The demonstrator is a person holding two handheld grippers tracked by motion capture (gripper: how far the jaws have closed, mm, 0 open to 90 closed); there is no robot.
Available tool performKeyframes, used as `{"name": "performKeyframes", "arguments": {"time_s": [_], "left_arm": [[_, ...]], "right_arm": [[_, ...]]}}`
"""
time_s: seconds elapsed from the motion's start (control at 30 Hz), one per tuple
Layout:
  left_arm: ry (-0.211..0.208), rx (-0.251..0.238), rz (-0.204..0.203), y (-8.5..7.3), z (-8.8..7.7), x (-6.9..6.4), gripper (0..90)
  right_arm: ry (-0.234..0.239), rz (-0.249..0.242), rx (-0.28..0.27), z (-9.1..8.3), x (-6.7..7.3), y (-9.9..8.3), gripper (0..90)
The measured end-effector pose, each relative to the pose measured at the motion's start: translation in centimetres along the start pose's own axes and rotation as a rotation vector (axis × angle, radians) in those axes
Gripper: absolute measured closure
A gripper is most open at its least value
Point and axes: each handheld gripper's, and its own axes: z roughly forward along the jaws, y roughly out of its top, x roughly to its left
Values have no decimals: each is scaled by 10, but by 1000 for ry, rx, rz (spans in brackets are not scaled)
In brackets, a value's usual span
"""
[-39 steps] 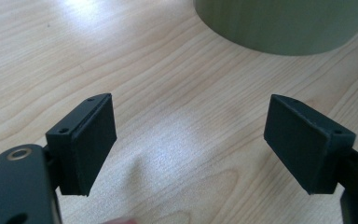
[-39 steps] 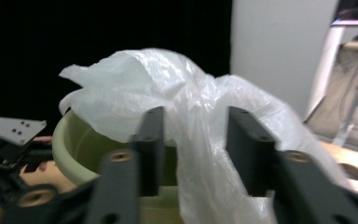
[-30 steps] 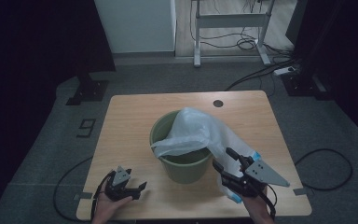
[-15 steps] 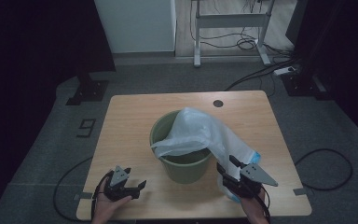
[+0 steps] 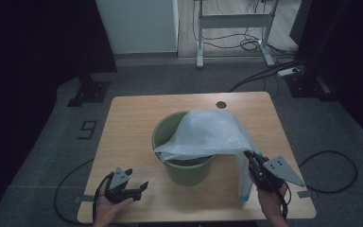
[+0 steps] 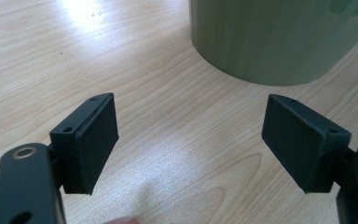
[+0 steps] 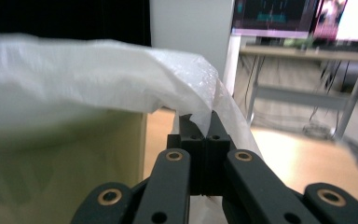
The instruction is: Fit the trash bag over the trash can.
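Observation:
A green bucket (image 5: 185, 163) stands in the middle of the wooden table (image 5: 137, 118). A white translucent plastic bag (image 5: 208, 135) lies draped over its rim and hangs down the right side. My right gripper (image 5: 248, 155) is at the bucket's right side; its jaws have just closed and now pinch an edge of the bag (image 7: 121, 79), as the right gripper view (image 7: 200, 122) shows. My left gripper (image 5: 139, 187) rests low near the table's front left, open, with nothing between its pads (image 6: 98, 140). The bucket wall (image 6: 270, 37) stands ahead of it.
A round cable hole (image 5: 221, 104) is in the table's far edge. Black cables (image 5: 331, 161) trail on the grey floor at the right. A metal desk frame (image 5: 231, 21) and a white cabinet (image 5: 139, 23) stand beyond the table.
My right gripper has shifted from the table's front right up to the hanging bag and shut on its edge. The left gripper has stayed put.

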Motion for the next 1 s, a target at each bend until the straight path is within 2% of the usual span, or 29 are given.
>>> {"name": "performKeyframes", "arguments": {"time_s": [0.03,0.07,0.1,0.13,0.2,0.4,0.5,0.57,0.67,0.83,0.9,1.0], "left_arm": [[0,0,0,0,0,0,179],[1,-4,1,0,-1,0,180],[1,-4,1,0,-1,0,180],[2,-9,1,1,-2,0,180],[3,-13,-2,1,-3,1,180],[1,-21,-7,1,-5,2,184],[4,-28,-4,3,-6,1,185],[-2,-49,4,7,-11,-2,187],[-12,-69,3,10,-16,-4,189],[-28,-91,-5,14,-19,-7,193],[-34,-92,-5,15,-19,-8,194],[-33,-85,-7,13,-18,-7,194]], "right_arm": [[0,0,0,0,0,0,889],[-8,-16,-36,-1,0,14,889],[-8,-16,-36,-1,0,14,889],[-9,-21,-63,0,0,26,889],[-11,-23,-88,0,0,35,889],[-7,-63,-127,1,8,52,889],[-5,-86,-125,3,13,53,889],[12,-107,-104,8,18,48,889],[35,-88,-73,12,20,41,889],[106,-65,-22,19,25,34,888],[137,-58,-17,21,29,34,889],[172,-75,-17,22,37,34,888]]}}
